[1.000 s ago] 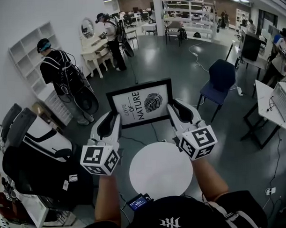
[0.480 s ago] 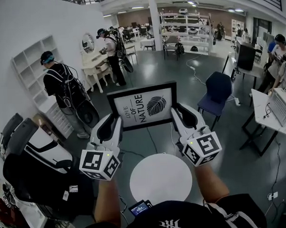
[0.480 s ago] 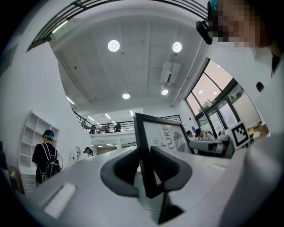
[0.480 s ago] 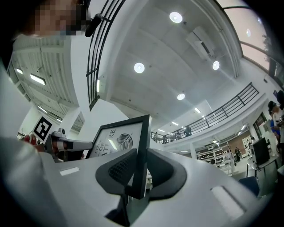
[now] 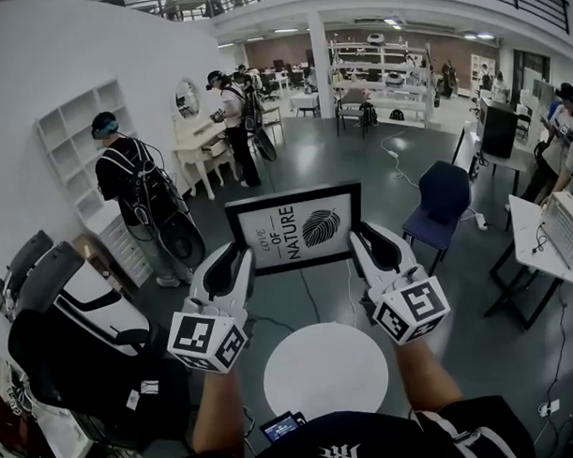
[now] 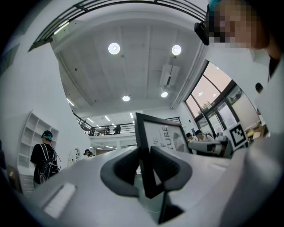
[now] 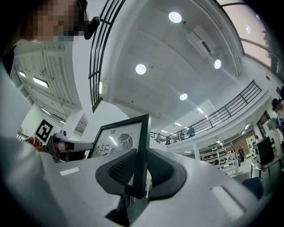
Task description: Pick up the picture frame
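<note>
The picture frame (image 5: 296, 228), black-edged with a leaf print and lettering, hangs in the air above the round white table (image 5: 324, 370). My left gripper (image 5: 239, 258) is shut on the frame's left edge and my right gripper (image 5: 366, 239) is shut on its right edge. In the left gripper view the frame (image 6: 162, 137) stands edge-on between the dark pads, with the left gripper (image 6: 144, 166) pinching its border. The right gripper view shows the frame (image 7: 120, 139) clamped the same way by the right gripper (image 7: 138, 170). Both grippers tilt upward.
A blue chair (image 5: 445, 194) stands beyond the frame at the right. A person with a backpack (image 5: 135, 182) stands by white shelves (image 5: 76, 118) at the left. A white desk (image 5: 540, 233) is at the right and a black seat (image 5: 45, 307) at the near left.
Both grippers have risen together with the frame held between them, so it sits higher above the round table. The grips look unchanged.
</note>
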`<state>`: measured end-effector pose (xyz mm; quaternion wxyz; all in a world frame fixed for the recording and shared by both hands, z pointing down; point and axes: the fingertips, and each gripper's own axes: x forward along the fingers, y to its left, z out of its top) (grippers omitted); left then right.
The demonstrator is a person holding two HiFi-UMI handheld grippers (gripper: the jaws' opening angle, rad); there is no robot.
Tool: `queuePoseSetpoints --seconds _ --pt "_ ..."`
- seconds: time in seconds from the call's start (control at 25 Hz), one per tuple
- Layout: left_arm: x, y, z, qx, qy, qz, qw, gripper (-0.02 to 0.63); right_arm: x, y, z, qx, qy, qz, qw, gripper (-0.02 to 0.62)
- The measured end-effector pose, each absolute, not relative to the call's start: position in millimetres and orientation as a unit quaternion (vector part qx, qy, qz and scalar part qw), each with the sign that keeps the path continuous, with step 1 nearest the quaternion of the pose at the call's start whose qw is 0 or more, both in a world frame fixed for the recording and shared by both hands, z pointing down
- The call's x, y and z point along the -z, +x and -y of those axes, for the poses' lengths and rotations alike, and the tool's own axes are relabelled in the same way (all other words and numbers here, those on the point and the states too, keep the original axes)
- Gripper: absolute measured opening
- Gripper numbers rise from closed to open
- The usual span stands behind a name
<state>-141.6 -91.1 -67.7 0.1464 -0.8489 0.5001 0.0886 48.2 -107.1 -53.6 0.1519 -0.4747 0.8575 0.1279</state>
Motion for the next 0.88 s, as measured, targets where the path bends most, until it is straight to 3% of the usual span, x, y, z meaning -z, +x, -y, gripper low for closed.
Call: queuePoseSetpoints --seconds 0.88 --pt "61 -140 103 -0.083 -0.854 -0.492 0.147 0.081 46 50 116 -0.131 -0.477 -0.855 0.156 0.072"
